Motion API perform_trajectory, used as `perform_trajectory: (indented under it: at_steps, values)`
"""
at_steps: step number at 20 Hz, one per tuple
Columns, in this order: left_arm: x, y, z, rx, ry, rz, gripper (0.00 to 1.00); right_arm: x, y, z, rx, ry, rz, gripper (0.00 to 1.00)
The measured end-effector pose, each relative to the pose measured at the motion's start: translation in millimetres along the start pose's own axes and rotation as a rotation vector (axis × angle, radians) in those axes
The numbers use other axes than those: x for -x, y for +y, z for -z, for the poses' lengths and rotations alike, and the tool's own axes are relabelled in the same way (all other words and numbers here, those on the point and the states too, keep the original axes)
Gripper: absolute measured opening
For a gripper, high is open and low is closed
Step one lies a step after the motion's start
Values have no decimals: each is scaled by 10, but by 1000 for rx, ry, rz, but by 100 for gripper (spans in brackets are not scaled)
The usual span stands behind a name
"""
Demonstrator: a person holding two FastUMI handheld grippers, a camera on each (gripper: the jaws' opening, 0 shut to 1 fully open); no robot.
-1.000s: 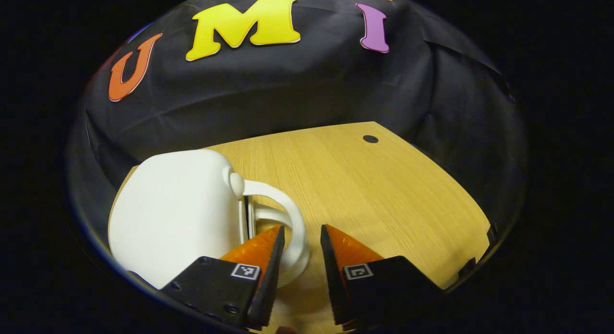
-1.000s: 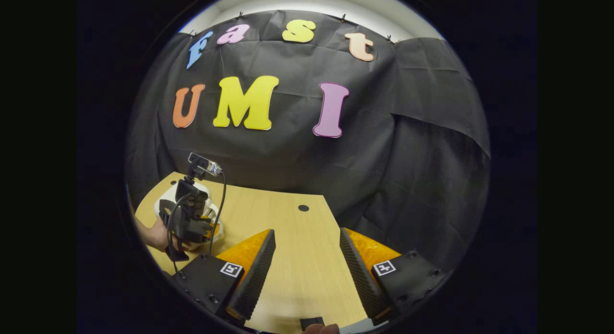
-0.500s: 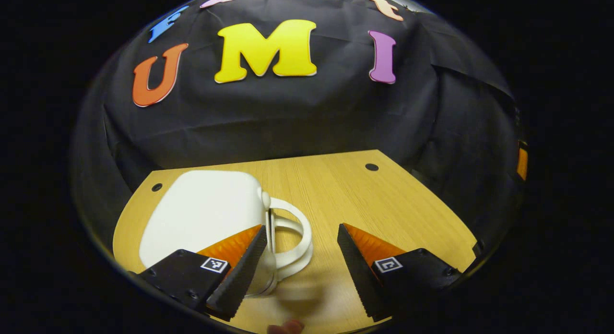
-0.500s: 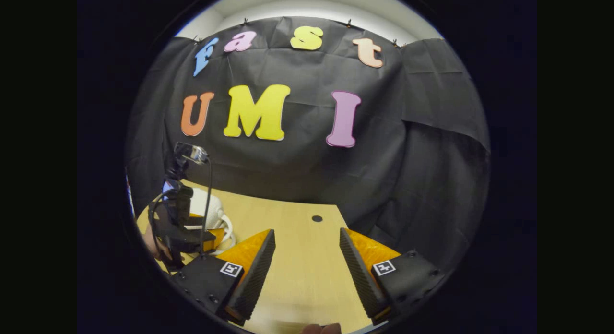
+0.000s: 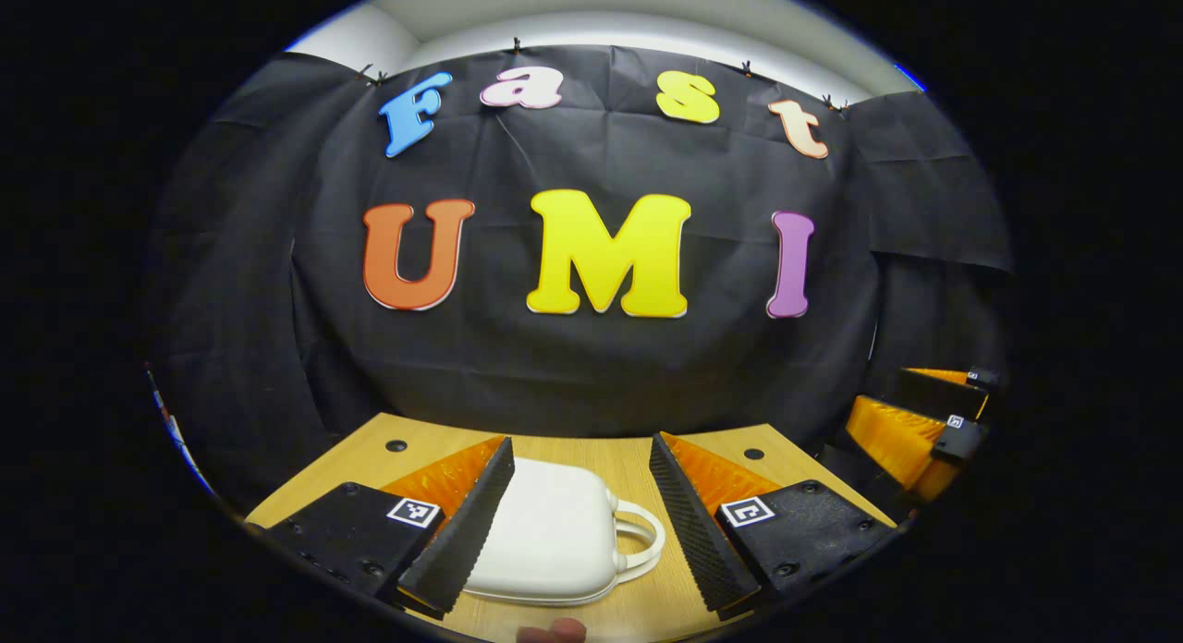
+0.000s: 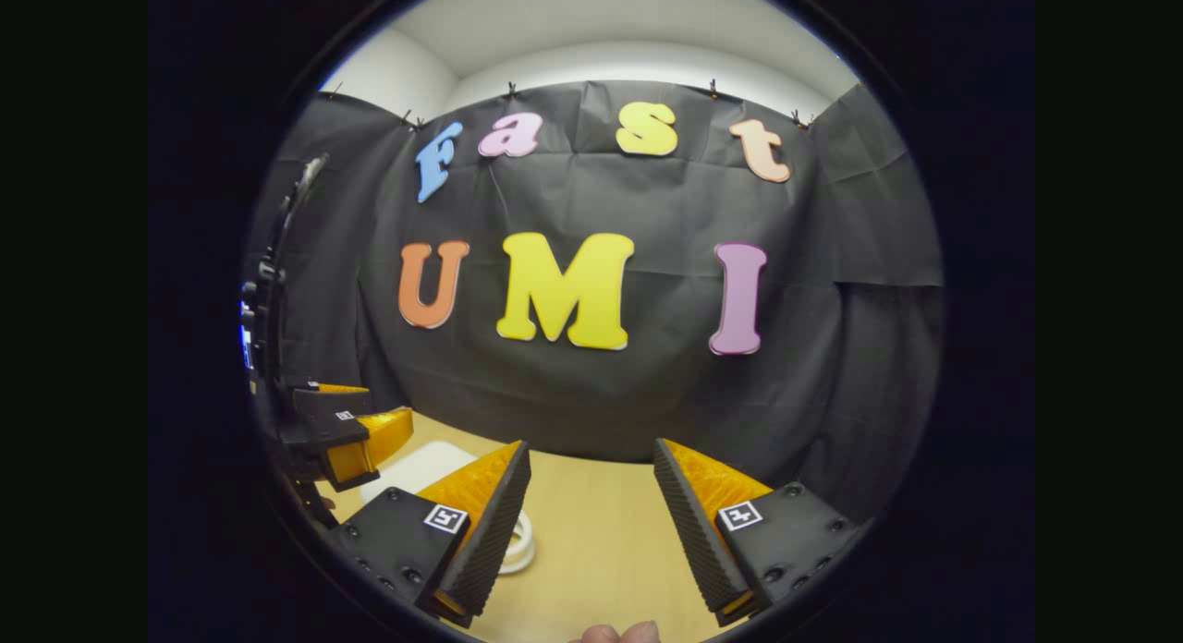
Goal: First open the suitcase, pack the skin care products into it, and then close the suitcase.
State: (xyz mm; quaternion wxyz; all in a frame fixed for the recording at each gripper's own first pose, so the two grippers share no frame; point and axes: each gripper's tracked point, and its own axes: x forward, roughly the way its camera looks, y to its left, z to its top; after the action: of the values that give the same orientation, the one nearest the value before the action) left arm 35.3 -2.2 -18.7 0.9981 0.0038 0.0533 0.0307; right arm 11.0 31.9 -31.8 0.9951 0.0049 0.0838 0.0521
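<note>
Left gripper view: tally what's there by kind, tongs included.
White suitcase with handle: 1
Wooden table: 1
Table holes: 2
Tongs, left and right: 2
Total: 6

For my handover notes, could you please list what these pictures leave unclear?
- Suitcase, left gripper view: its left side sits behind the left gripper finger, so any latch is hidden.
- Suitcase, right gripper view: mostly behind the right gripper finger.
- Its contents: lid closed.
</note>
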Motion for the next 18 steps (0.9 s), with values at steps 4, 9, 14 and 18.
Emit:
perform_trajectory:
  at_steps: [4, 9, 14, 18]
  values:
    - [148, 129, -167, 12, -44, -24, 94, -50, 219, -98, -20, -33, 3, 80]
    - [153, 220, -132, 30, -23, -44, 95, -31, 321, -68, -35, -24, 4, 80]
    - [225, 235, -136, 31, -41, -26, 95, -2, 377, -59, -30, -15, -4, 80]
    - [264, 152, -122, 34, -40, 22, 97, 0, 464, -70, -34, -15, -18, 78]
